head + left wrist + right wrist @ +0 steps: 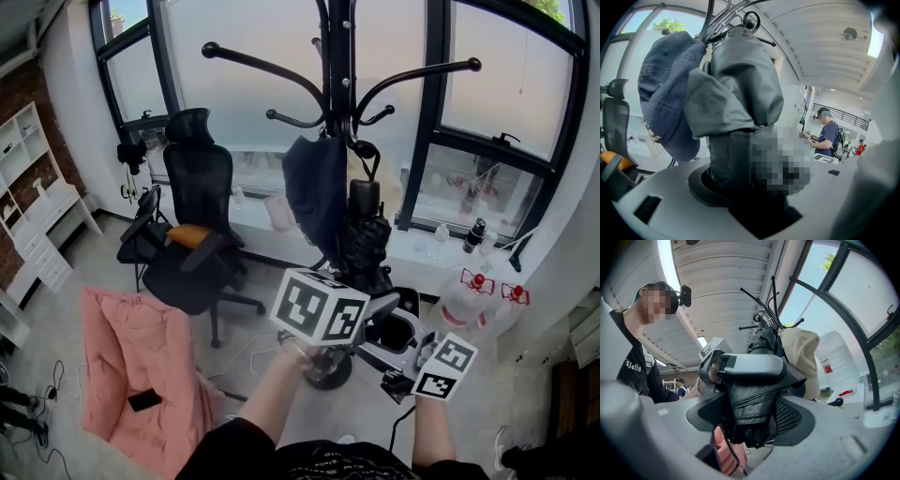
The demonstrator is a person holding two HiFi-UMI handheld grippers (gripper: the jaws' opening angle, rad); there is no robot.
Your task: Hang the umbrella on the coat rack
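The black folded umbrella [367, 234] hangs upright against the pole of the black coat rack [336, 66]. Its wrist loop [751, 21] sits over one of the rack's hooks. My left gripper [375, 309] is shut on the umbrella's lower part, whose dark fabric [740, 112] fills the space between the jaws. My right gripper [398, 342] is just below and to the right. In the right gripper view its mesh pads [790, 417] press both sides of the umbrella's bottom end [752, 404], and the left gripper's white jaw crosses above.
A navy cap [314, 187] and a beige bag [801, 352] hang on the rack beside the umbrella. A black office chair [192, 234] and a pink cushion [141, 375] are at the left. Water jugs [478, 300] stand at the right. A person [829, 133] stands far behind.
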